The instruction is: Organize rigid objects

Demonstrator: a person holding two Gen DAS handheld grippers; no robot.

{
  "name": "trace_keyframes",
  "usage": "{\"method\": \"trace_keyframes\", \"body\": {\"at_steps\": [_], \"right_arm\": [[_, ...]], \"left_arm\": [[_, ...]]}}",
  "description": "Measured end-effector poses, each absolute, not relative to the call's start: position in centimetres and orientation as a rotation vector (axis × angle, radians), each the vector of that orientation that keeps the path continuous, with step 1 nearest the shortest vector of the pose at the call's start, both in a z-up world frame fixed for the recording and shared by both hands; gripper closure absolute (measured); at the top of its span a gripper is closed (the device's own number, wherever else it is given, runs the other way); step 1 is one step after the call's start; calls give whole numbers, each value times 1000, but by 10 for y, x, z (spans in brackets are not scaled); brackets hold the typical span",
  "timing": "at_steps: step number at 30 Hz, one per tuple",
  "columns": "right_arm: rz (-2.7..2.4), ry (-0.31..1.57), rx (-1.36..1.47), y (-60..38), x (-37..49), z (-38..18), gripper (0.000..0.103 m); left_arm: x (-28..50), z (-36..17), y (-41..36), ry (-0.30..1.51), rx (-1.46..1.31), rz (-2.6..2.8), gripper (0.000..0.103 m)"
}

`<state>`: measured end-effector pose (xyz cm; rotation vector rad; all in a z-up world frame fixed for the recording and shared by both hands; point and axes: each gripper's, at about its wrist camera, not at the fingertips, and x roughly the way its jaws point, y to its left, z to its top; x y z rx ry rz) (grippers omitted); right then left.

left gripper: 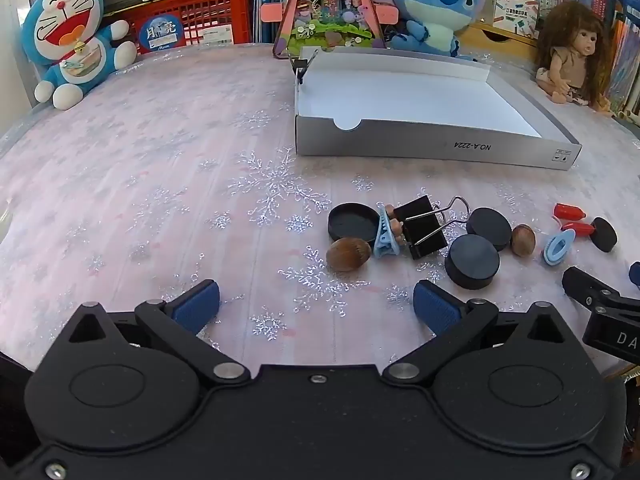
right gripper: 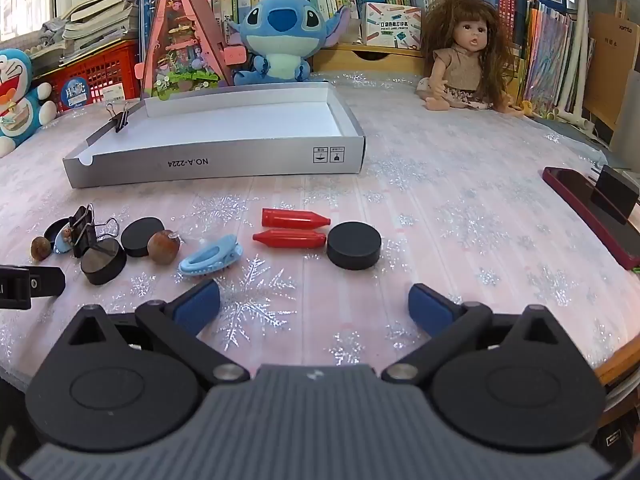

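While unheld, scattered pucks (right gripper: 353, 250); box (right gripper: 216, 166)

A table (right gripper: 460, 184) under a pale pink snowflake-print cloth carries everything. A shallow grey box (right gripper: 216, 166) with a white inside sits on it. In front of the box lie two red caps (right gripper: 294, 228), black discs (right gripper: 354, 245), brown nuts (right gripper: 163, 247), light blue clips (right gripper: 211, 260) and a black binder clip (left gripper: 424, 226). Right of the box lies a dark red phone (right gripper: 596, 216); behind the box sit a doll (right gripper: 464, 60) and plush toys (right gripper: 280, 36).
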<state>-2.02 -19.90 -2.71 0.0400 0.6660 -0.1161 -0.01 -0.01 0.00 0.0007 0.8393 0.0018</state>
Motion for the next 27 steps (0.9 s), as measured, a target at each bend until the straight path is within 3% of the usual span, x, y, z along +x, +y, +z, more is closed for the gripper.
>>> {"method": "trace_keyframes", "body": {"at_steps": [27], "right_arm": [[-117, 667, 39, -199, -20, -27, 0]], "left_arm": [[0, 0, 0, 844, 3, 3, 0]]}}
